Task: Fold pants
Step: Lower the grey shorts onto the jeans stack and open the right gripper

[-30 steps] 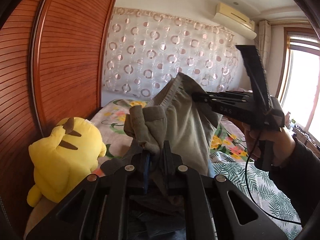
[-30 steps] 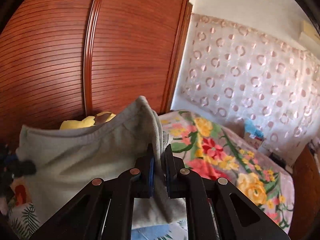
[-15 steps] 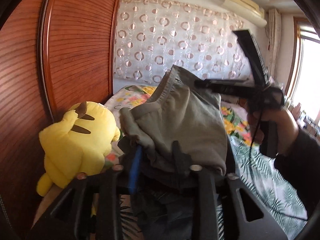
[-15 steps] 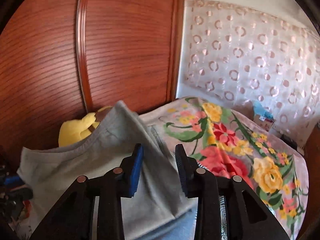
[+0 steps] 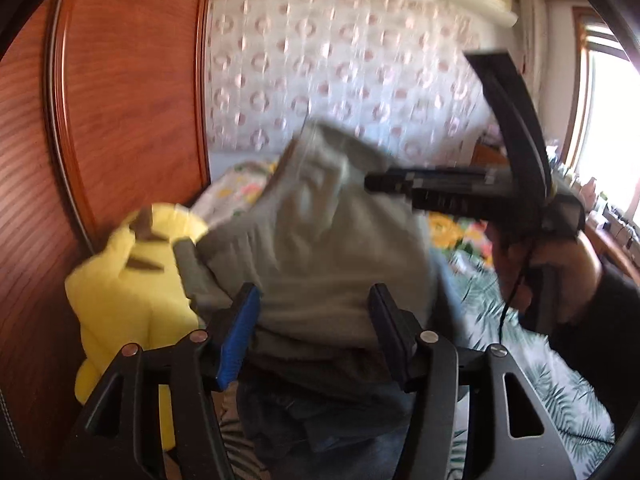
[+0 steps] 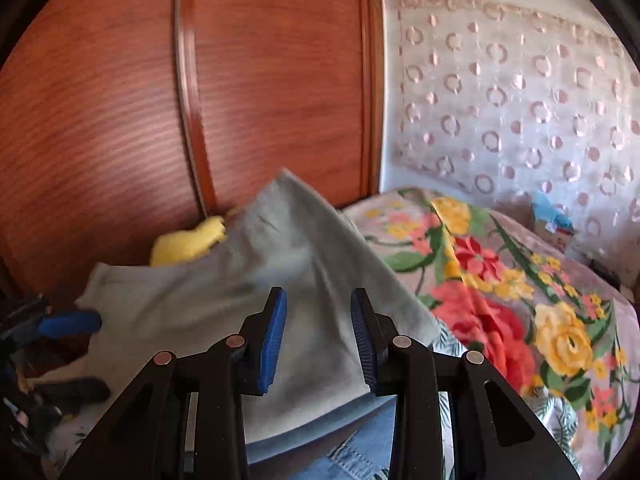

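Your left gripper [image 5: 314,326] was opening, its jaws apart around the grey pants [image 5: 320,248] without pinching them, so the fold, heaped by the yellow plush toy [image 5: 132,280], could have slumped or snagged a pad. Your right gripper [image 6: 318,334] stood released just above the pants [image 6: 248,300], which lay on denim on the bed [image 6: 520,300] and might have slid.

Daylight pours in from a window [image 5: 600,120] to the right of the left tool, blown out to white glare. Motion blur smears the curtain [image 5: 340,72] ahead. Both fisheye views bend straight lines, with black vignetting at the corners.
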Demonstrator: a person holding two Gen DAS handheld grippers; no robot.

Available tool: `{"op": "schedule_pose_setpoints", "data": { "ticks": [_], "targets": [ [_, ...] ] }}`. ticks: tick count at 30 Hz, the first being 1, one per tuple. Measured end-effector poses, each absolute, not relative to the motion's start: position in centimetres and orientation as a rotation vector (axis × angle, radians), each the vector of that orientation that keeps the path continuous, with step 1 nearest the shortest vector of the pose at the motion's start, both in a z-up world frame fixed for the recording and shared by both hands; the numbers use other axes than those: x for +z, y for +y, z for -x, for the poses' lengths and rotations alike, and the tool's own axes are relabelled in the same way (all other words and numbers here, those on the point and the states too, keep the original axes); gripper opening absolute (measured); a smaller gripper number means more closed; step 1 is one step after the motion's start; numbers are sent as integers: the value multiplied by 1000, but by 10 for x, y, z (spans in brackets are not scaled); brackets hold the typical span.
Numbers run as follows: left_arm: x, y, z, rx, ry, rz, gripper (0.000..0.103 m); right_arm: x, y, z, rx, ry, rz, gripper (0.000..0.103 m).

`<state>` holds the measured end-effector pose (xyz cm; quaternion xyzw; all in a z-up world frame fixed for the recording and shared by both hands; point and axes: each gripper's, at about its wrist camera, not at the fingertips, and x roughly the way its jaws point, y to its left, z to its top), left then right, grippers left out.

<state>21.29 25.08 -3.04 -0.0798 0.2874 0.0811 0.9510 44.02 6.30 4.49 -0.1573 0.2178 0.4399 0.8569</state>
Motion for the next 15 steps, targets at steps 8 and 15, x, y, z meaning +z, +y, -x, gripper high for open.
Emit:
{"op": "schedule_pose_setpoints", "data": {
  "ticks": [8, 15],
  "targets": [
    [-42, 254, -211, 176, 598, 172, 58, 44, 75, -446, 903, 488, 293, 34],
    [-36, 250, -203, 189, 597, 157, 59, 39, 52, -404, 883, 468, 275, 34]
  ]
}}
